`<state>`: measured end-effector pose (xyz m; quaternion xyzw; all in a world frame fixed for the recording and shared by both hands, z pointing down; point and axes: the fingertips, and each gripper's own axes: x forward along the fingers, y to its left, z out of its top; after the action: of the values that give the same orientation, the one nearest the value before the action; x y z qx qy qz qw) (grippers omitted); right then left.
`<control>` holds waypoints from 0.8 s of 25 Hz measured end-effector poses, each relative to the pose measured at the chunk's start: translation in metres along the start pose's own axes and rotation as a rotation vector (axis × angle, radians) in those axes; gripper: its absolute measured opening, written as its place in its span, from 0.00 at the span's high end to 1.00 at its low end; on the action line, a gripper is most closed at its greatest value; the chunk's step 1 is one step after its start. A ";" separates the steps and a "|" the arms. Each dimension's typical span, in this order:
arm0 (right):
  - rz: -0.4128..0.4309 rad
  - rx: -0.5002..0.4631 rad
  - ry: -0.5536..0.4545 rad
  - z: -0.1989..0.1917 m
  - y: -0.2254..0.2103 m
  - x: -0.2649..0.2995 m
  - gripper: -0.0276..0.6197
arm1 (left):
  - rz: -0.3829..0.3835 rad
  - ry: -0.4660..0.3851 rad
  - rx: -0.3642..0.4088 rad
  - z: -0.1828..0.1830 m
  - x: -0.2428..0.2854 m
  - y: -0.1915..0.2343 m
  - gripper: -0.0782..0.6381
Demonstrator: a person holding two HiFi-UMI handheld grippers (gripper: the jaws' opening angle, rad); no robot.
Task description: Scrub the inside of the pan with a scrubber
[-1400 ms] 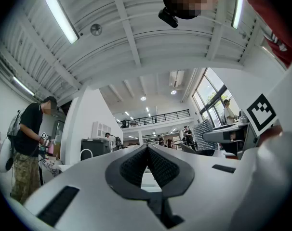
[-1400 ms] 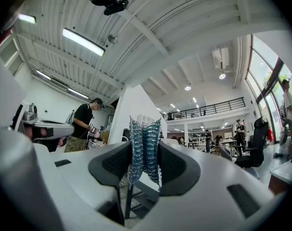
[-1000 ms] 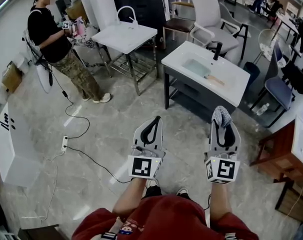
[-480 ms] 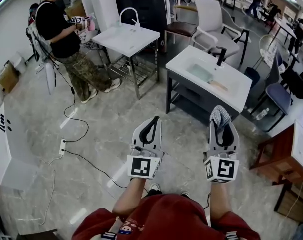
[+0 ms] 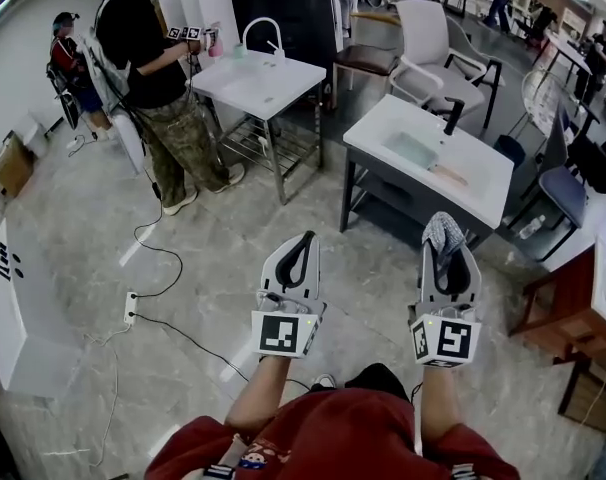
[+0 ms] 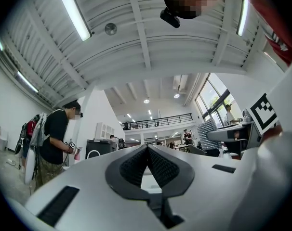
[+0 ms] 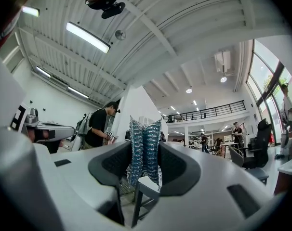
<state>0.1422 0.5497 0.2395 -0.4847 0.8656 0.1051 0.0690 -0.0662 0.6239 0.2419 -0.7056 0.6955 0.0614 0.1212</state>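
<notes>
Approach step: scrubber in hand, pan not yet reached.

The open marble floor (image 5: 233, 258) lies between the person and the dark-framed sink counter (image 5: 378, 123), so the walk up to it looks free. A floor cable (image 5: 173, 333) runs well to the left of the counter, and a wooden table (image 5: 573, 298) crowds its right side. A second person (image 5: 148, 58) stands at another sink table (image 5: 273, 83), left of and beyond the counter. In the counter's basin lies a wooden-handled thing (image 5: 451, 176), probably the pan, though it is too small to confirm. Both grippers hang well short of the counter's near edge. The left gripper (image 5: 304, 243) has its jaws pressed together on nothing. The right gripper (image 5: 447, 253) is clenched on the metallic mesh scrubber (image 5: 442, 228). Next move, I judge: close in and lower the scrubber past the rim, perhaps with the left gripper steadying the handle.
</notes>
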 end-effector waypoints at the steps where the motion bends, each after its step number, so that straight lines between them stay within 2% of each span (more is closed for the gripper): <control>1: -0.002 -0.002 0.004 -0.002 0.001 0.002 0.68 | 0.000 -0.008 -0.006 -0.001 0.003 0.003 0.87; 11: -0.033 0.022 0.029 -0.039 -0.026 0.055 0.68 | -0.038 0.005 -0.022 -0.034 0.066 0.003 0.87; 13: -0.044 0.032 0.028 -0.047 -0.041 0.072 0.68 | -0.056 0.028 -0.006 -0.045 0.091 -0.002 0.87; 20: -0.080 0.048 0.028 -0.067 -0.113 0.138 0.68 | -0.078 -0.015 -0.006 -0.050 0.193 -0.024 0.87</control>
<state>0.1651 0.3619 0.2613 -0.5187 0.8486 0.0748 0.0726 -0.0411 0.4243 0.2430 -0.7321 0.6662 0.0639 0.1269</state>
